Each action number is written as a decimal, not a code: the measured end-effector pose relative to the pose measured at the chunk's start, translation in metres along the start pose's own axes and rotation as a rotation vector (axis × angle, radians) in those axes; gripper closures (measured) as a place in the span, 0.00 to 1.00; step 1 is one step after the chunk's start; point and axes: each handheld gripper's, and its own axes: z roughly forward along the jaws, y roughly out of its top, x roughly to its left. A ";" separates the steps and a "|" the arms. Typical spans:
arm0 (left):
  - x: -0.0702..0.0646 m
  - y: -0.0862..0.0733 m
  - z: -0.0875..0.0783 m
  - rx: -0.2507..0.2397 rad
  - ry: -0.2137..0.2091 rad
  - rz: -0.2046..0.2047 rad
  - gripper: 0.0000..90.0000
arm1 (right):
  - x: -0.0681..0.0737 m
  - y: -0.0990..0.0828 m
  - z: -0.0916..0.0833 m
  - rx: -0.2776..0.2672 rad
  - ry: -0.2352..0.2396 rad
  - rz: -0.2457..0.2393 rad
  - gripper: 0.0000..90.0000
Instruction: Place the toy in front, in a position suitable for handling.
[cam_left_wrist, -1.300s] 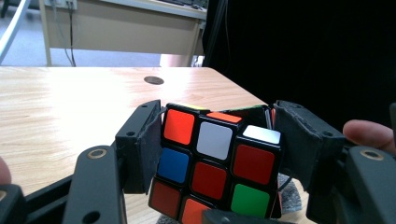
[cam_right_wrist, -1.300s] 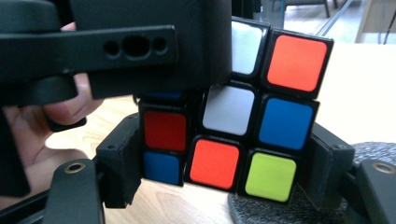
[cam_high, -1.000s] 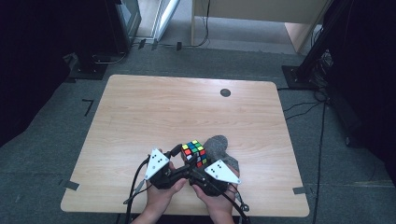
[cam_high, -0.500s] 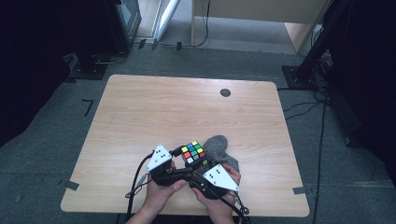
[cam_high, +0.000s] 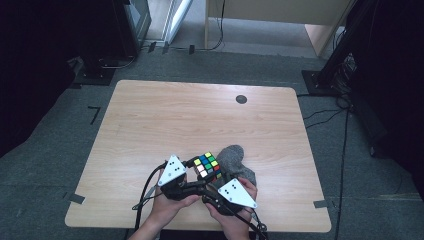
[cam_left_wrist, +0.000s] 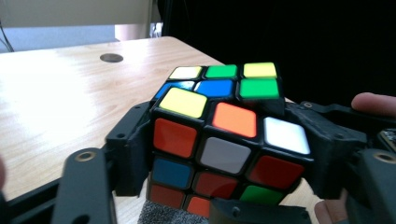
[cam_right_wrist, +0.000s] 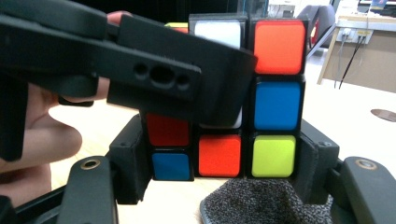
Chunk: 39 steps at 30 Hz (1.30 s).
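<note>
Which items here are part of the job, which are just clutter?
In use: puzzle cube, clamped by left hand-held gripper and right hand-held gripper; grey cloth under the cube.
Lying about: round grommet in the table; floor cables.

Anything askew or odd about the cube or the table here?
The Rubik's cube has its top layer twisted partway, out of line with the two layers below. A grey sock lies against it on the table. Otherwise nothing stands out.

Glossy plastic cube (cam_left_wrist: 224, 140); fuzzy grey cloth (cam_high: 239, 161); wood-grain table (cam_high: 200, 115).
</note>
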 end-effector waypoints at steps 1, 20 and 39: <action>0.000 0.000 0.000 0.000 0.001 0.003 0.35 | 0.000 0.000 0.000 -0.003 0.005 0.002 0.38; 0.005 0.001 -0.001 0.002 -0.044 -0.079 0.36 | 0.003 0.002 -0.004 -0.019 -0.026 -0.080 0.37; 0.004 0.003 -0.005 0.009 -0.044 -0.007 0.37 | -0.002 0.003 -0.006 -0.035 -0.030 -0.059 0.37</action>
